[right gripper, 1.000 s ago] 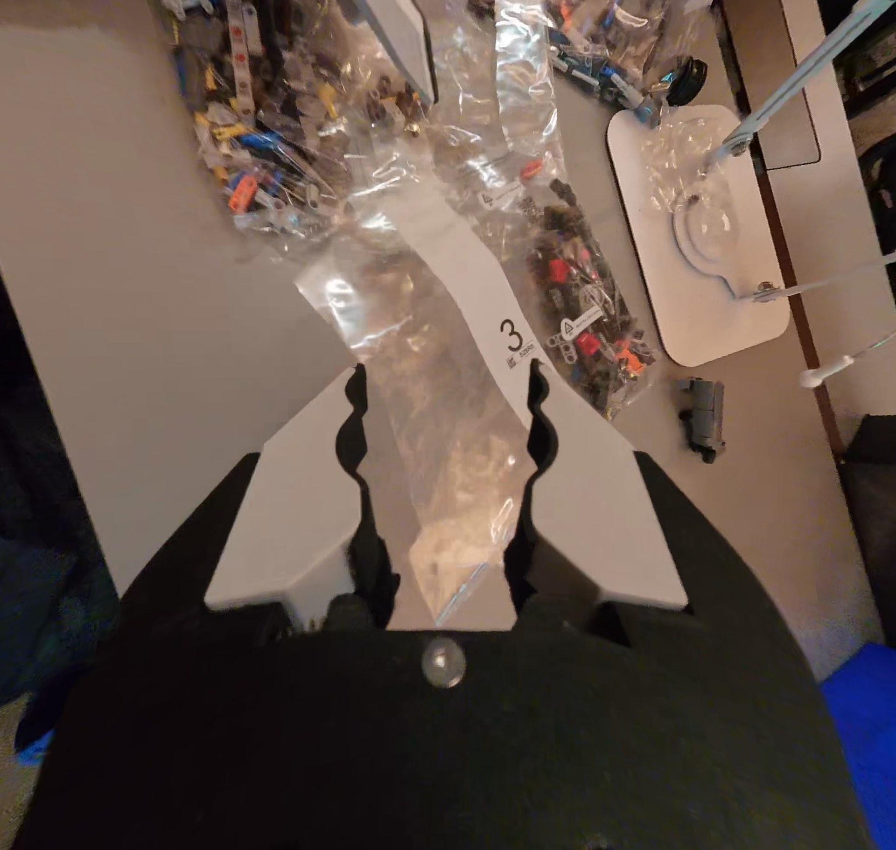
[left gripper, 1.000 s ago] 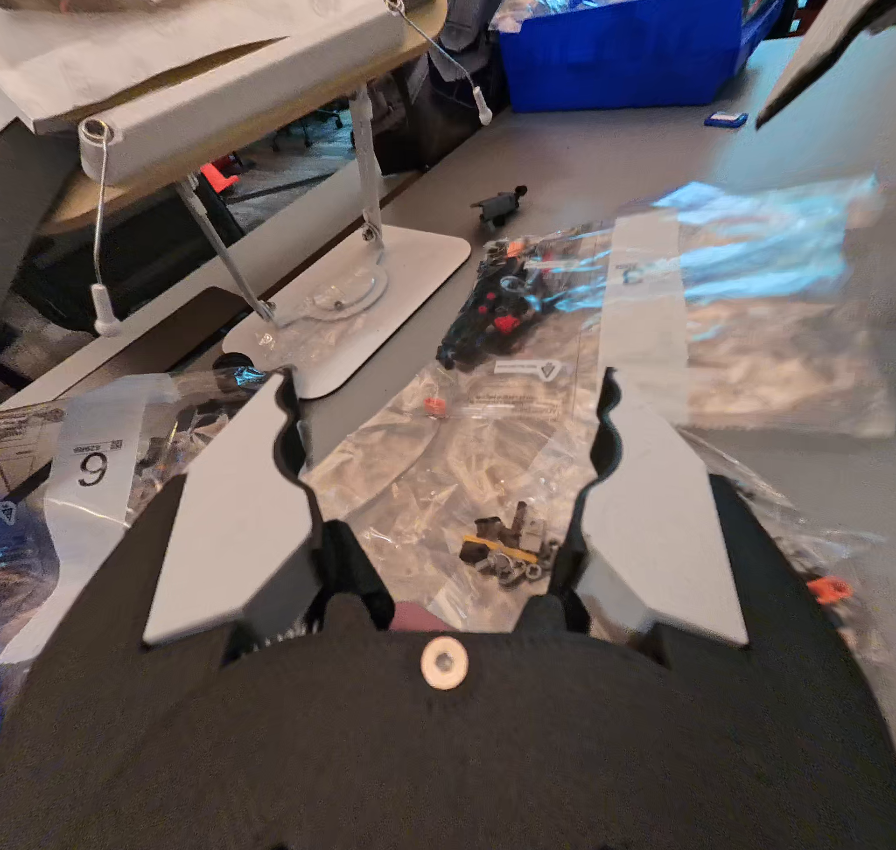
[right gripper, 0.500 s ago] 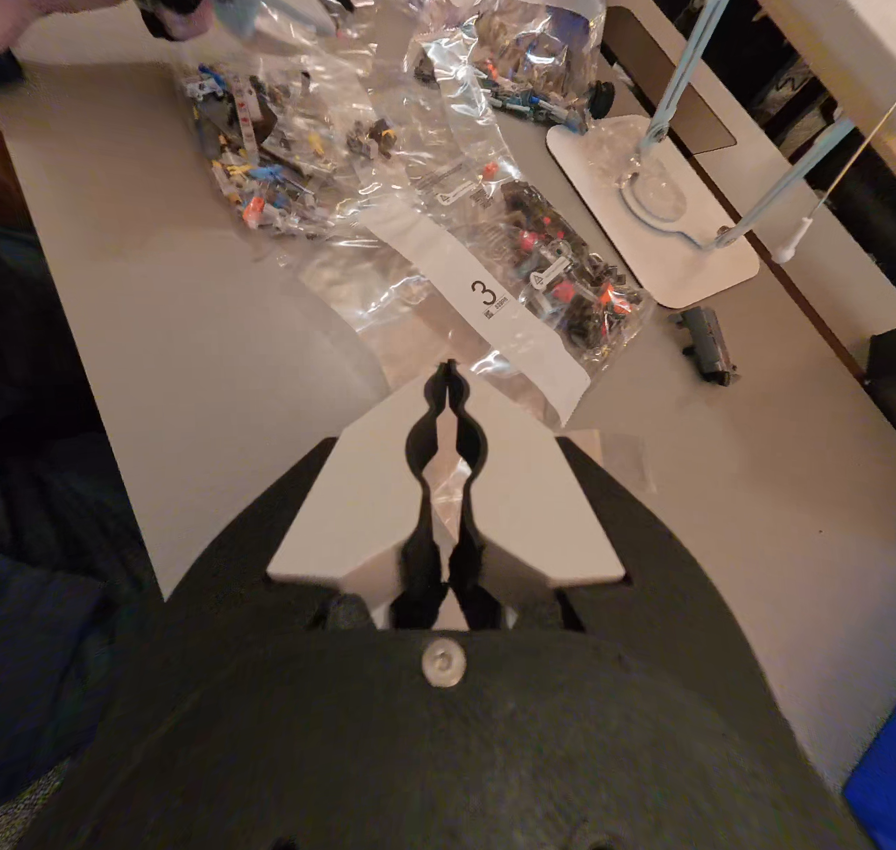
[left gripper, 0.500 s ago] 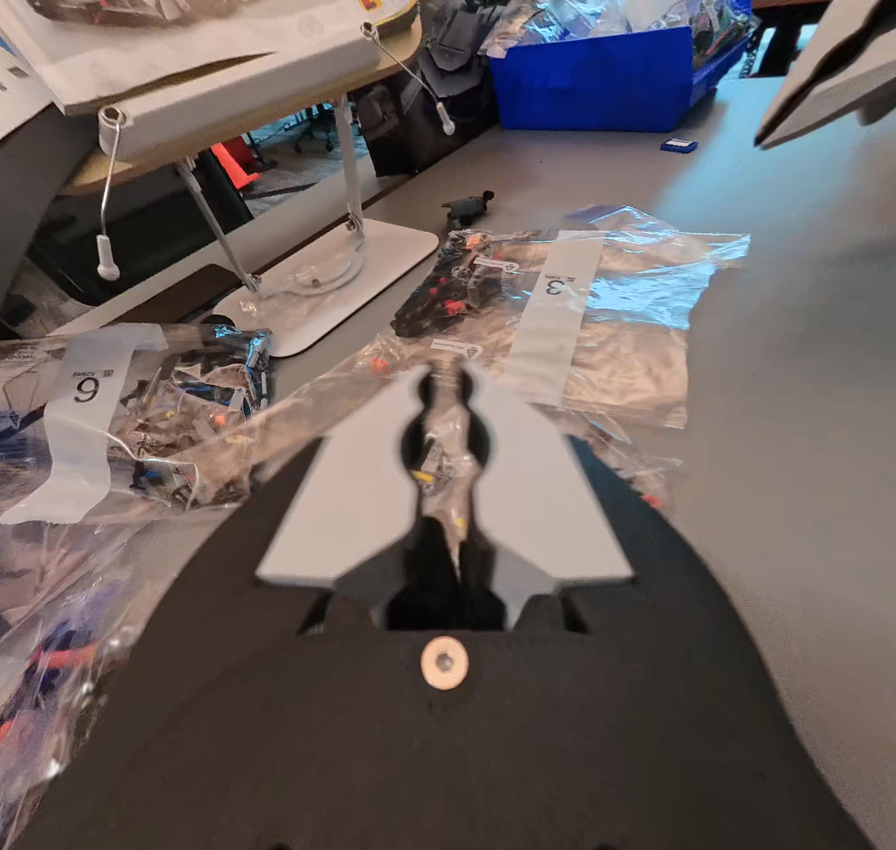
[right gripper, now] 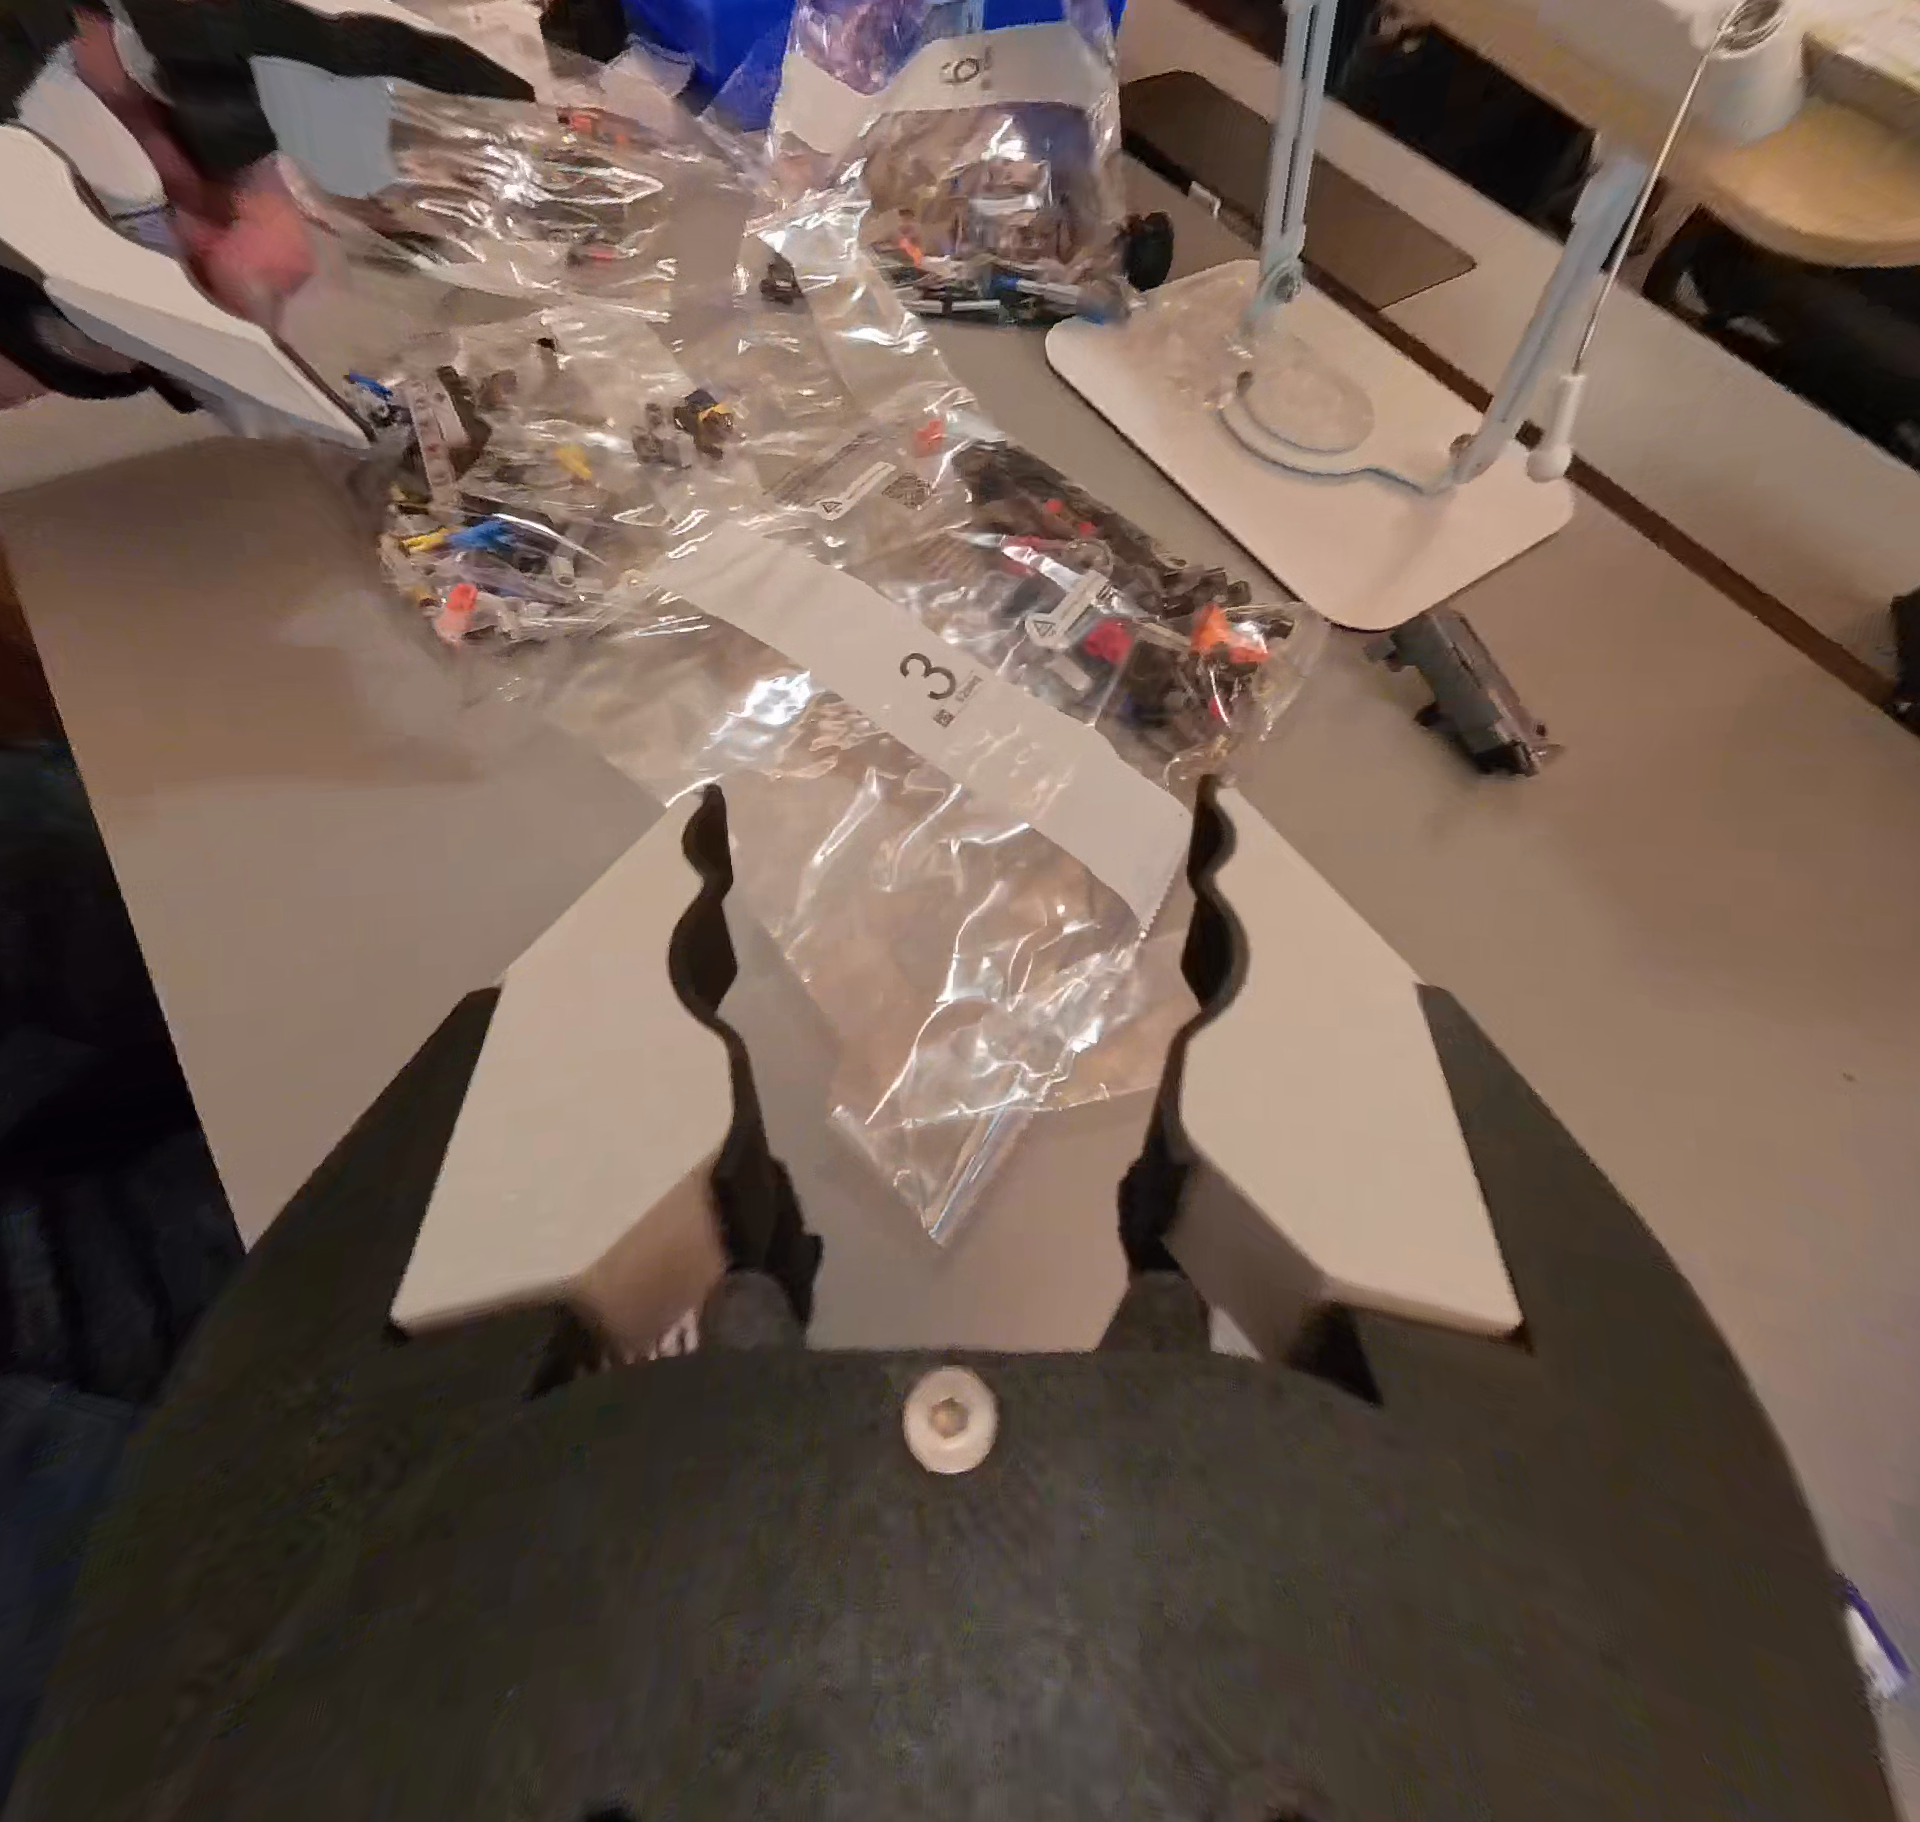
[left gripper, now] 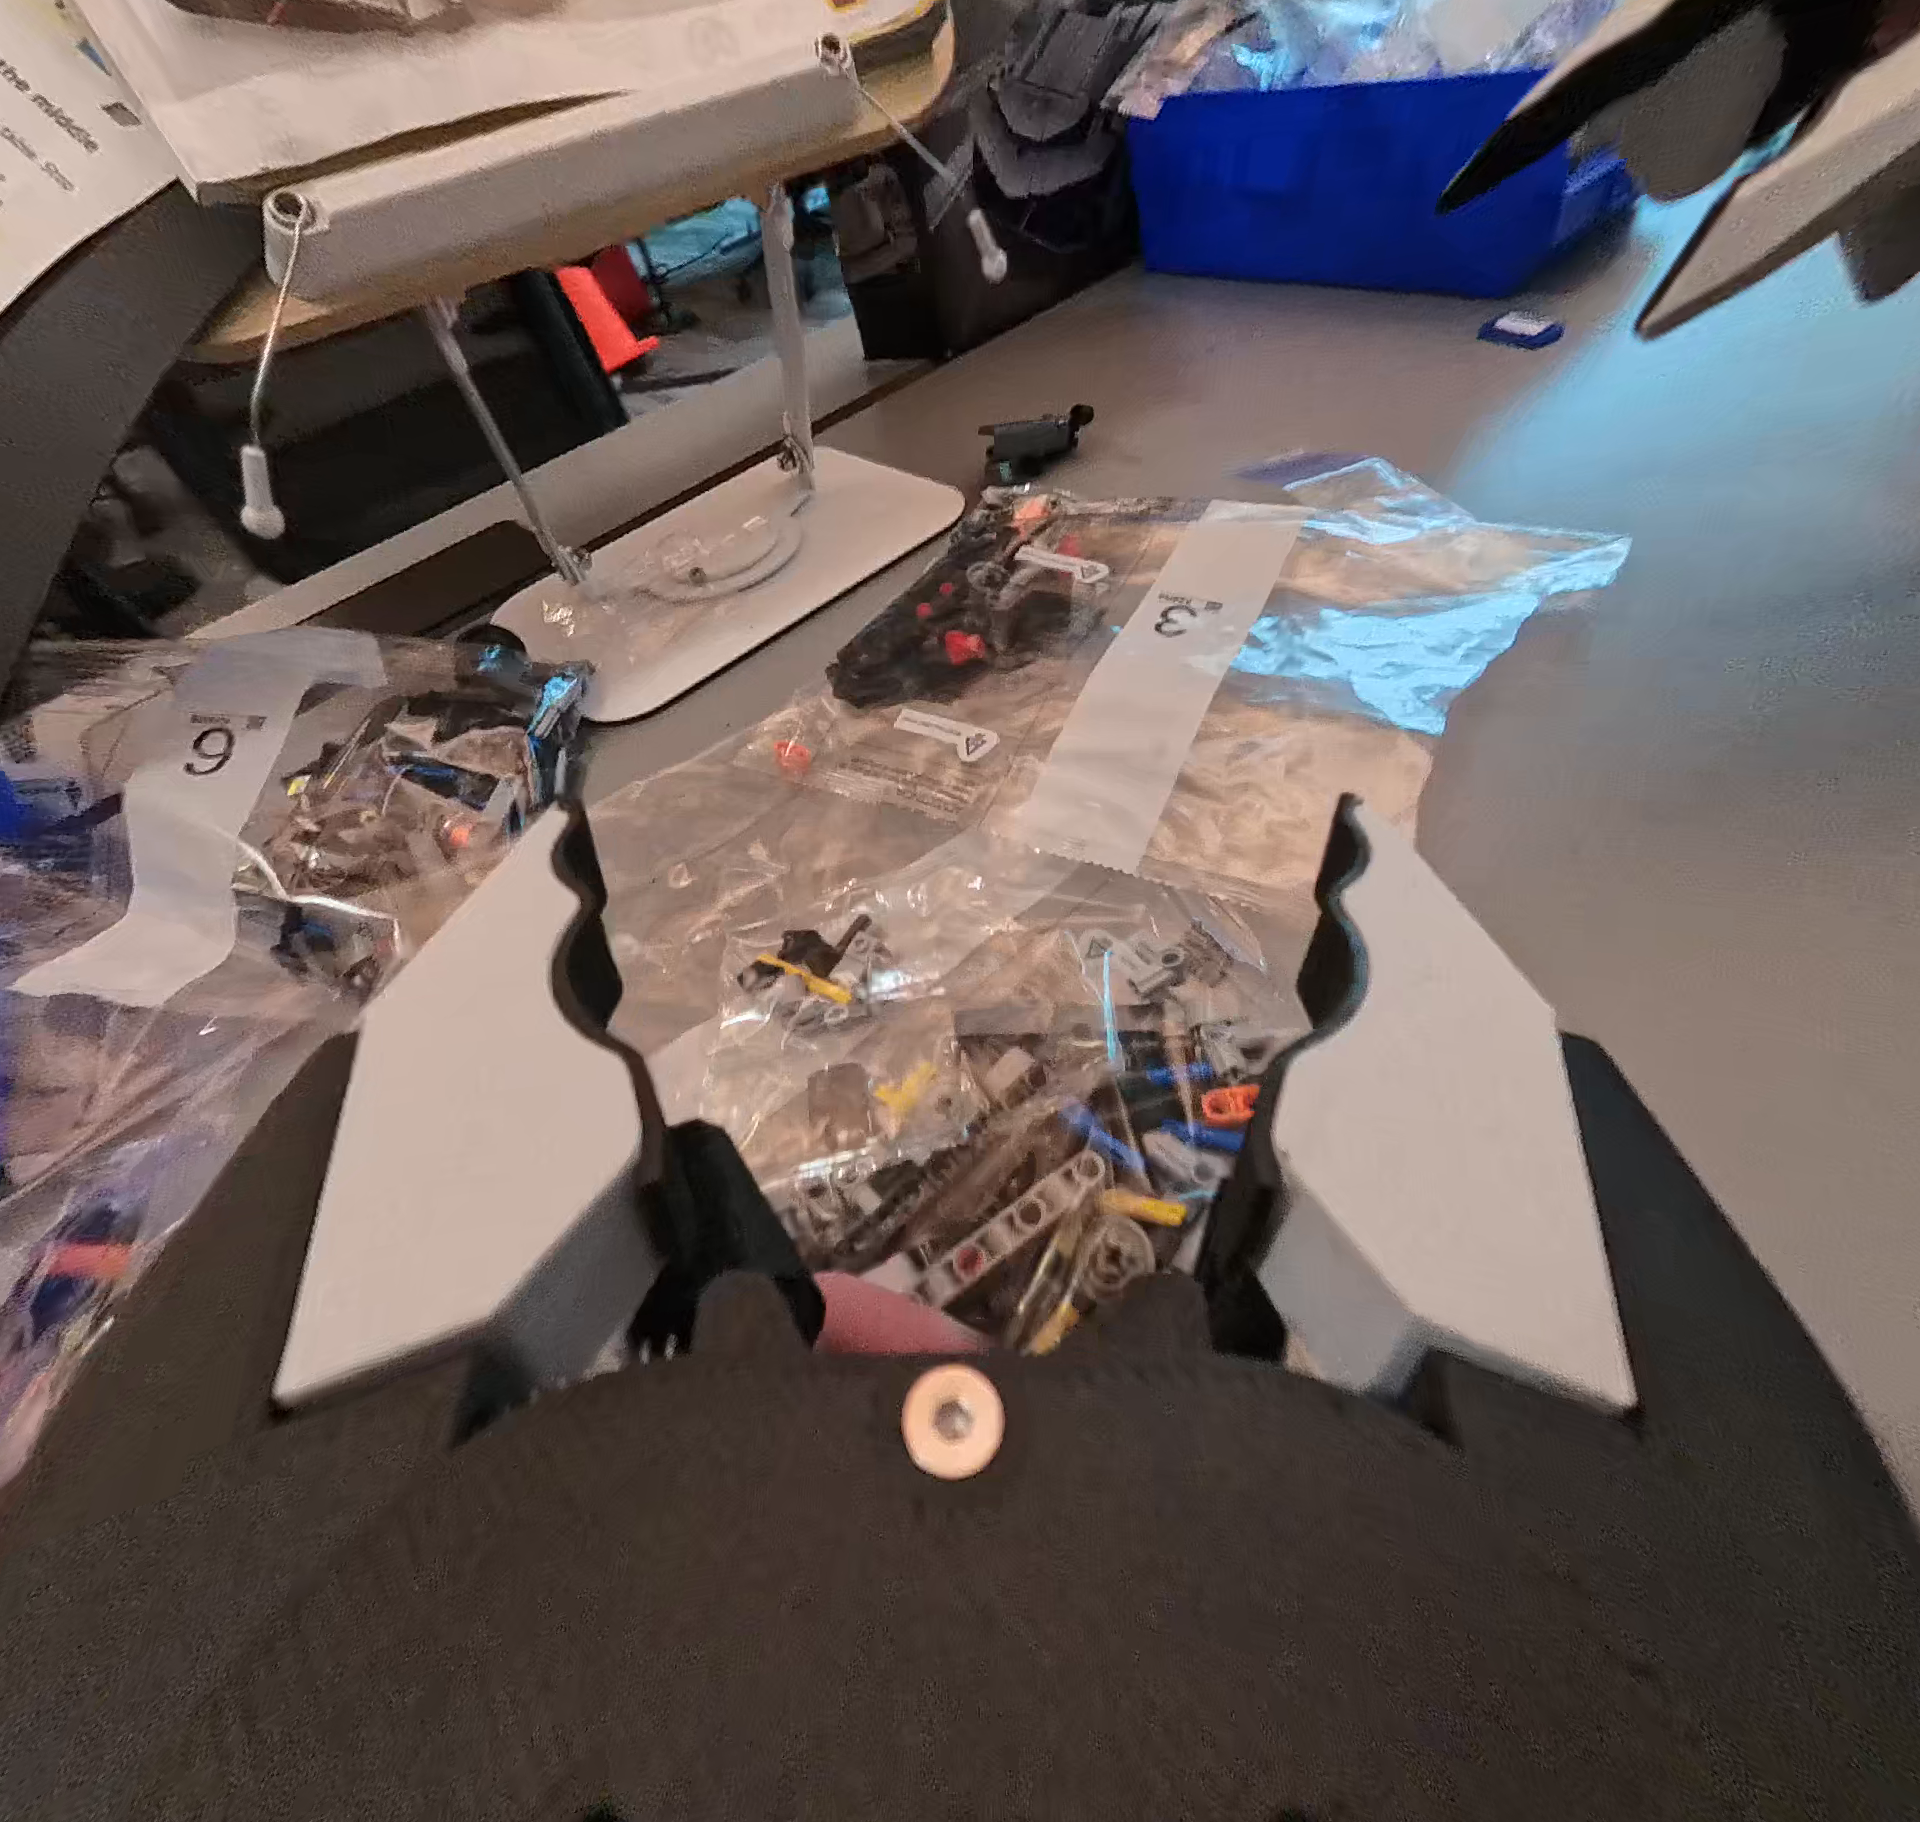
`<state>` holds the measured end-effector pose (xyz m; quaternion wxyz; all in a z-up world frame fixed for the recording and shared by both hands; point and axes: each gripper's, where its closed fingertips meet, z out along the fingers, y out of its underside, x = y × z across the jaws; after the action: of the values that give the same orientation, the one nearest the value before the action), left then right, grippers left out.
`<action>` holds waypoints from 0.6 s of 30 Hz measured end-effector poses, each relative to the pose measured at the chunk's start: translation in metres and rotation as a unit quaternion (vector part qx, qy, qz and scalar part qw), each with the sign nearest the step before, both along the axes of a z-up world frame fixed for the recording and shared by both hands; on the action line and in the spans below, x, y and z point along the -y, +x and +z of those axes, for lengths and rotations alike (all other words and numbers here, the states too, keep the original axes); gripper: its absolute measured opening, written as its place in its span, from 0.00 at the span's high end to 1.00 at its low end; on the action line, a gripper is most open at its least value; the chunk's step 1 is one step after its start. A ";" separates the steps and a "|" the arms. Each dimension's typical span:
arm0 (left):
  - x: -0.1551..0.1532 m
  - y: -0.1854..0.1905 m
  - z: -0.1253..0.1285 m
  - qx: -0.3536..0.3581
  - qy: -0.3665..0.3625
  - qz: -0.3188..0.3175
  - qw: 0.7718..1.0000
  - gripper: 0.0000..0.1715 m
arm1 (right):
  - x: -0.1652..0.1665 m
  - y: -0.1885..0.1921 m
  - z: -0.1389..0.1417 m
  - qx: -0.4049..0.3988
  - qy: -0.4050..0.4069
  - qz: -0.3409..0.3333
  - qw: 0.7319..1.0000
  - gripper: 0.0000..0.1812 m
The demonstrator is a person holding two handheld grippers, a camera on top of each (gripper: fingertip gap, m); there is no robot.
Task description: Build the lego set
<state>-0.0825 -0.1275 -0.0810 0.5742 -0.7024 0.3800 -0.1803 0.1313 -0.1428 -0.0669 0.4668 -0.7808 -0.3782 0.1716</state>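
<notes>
Now both jaws apart: left gripper (left gripper: 961, 842) over bag of mixed small parts (left gripper: 997, 1097); right gripper (right gripper: 951, 816) over clear bag (right gripper: 935, 816), its white strip running 10-to-4 o'clock, dark pieces bunched at 2 o'clock end.

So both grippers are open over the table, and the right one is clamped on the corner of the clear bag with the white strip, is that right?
Not quite. The right gripper is open too, as the right wrist view shows: the bag lies loose on the table between its fingers, gripped by neither. The left gripper is open as well.
</notes>
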 end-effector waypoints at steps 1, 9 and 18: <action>0.002 0.000 -0.004 -0.013 0.000 0.007 1.000 0.21 | -0.001 0.000 -0.002 0.009 -0.002 -0.002 1.000 0.51; 0.025 0.002 -0.055 -0.112 -0.090 -0.012 0.990 0.09 | 0.003 0.002 -0.042 0.055 -0.011 -0.024 0.998 0.32; 0.000 -0.033 -0.094 -0.123 -0.220 0.079 0.965 0.16 | -0.005 0.049 -0.111 0.071 -0.168 -0.100 0.978 0.18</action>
<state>-0.1158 -0.1273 -0.1745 0.3670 -0.8558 0.3422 -0.1255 0.1807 -0.1381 -0.1776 0.3155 -0.8921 -0.2964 0.1298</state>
